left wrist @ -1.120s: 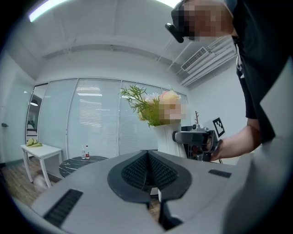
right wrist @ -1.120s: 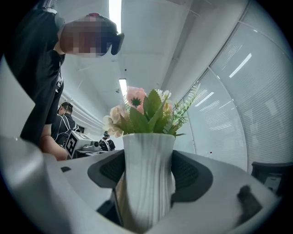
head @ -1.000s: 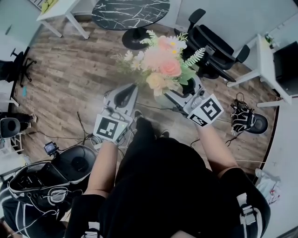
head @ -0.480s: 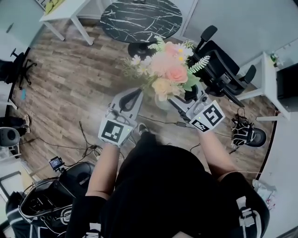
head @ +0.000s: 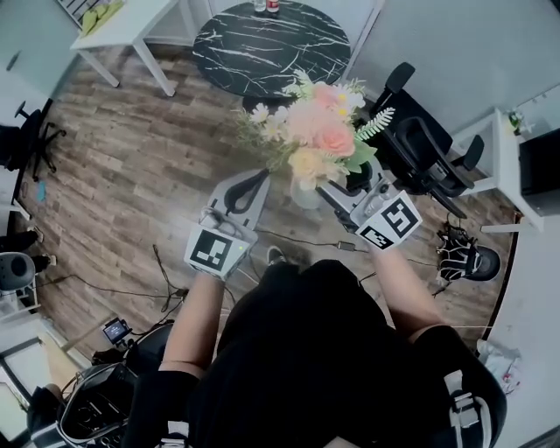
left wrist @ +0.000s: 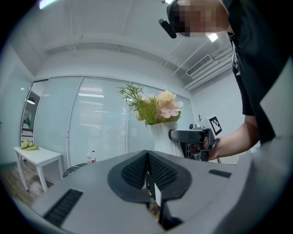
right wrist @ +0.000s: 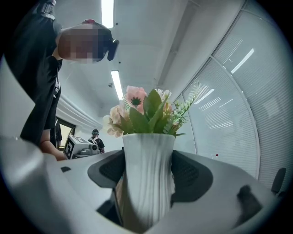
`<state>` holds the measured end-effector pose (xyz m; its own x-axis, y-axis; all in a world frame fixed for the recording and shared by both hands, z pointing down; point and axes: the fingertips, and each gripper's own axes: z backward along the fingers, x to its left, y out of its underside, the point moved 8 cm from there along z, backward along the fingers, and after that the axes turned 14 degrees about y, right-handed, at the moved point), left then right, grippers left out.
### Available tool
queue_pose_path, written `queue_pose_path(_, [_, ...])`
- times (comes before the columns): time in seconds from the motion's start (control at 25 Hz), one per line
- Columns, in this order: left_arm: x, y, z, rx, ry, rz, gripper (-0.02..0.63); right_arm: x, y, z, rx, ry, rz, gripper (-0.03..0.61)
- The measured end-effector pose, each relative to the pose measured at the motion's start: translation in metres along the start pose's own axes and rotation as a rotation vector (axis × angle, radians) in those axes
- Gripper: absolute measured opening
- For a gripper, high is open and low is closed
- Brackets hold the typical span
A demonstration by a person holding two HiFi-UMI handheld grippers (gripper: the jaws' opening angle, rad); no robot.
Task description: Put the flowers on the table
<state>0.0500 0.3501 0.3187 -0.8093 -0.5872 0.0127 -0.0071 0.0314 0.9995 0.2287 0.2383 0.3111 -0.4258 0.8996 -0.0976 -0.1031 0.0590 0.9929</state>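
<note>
A bunch of pink, peach and white flowers (head: 313, 131) with green sprigs stands in a white ribbed vase (head: 305, 194). My right gripper (head: 322, 194) is shut on the vase and holds it upright in the air. In the right gripper view the vase (right wrist: 147, 178) fills the gap between the black pads, with the flowers (right wrist: 145, 111) above it. My left gripper (head: 261, 178) hangs just left of the vase, shut with nothing in it. Its ribbed pads (left wrist: 135, 170) meet in the left gripper view. The round black marble table (head: 271, 44) lies ahead, beyond the flowers.
Two small bottles (head: 265, 5) stand at the black table's far edge. A white table (head: 131, 22) is at the far left. Black office chairs (head: 420, 144) and a white desk (head: 500, 149) stand to the right. Cables (head: 166, 280) and bags lie on the wooden floor.
The whole view has moved forward: the black table has come nearer and shows more fully. Both grippers and the vase keep the same places relative to each other.
</note>
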Motion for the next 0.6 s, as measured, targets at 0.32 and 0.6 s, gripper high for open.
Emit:
queue_pose_path(0.32, [0.029,-0.002,-0.003,-0.001,-0.011,0.01,0.013,-0.016,0.004,-0.023,0.001,0.008,-0.017,0.322])
queue_pose_path(0.6, [0.057,0.0,-0.016,0.019,-0.04,0.001,0.013,-0.041,0.008,-0.059,-0.018,-0.021,-0.027,0.322])
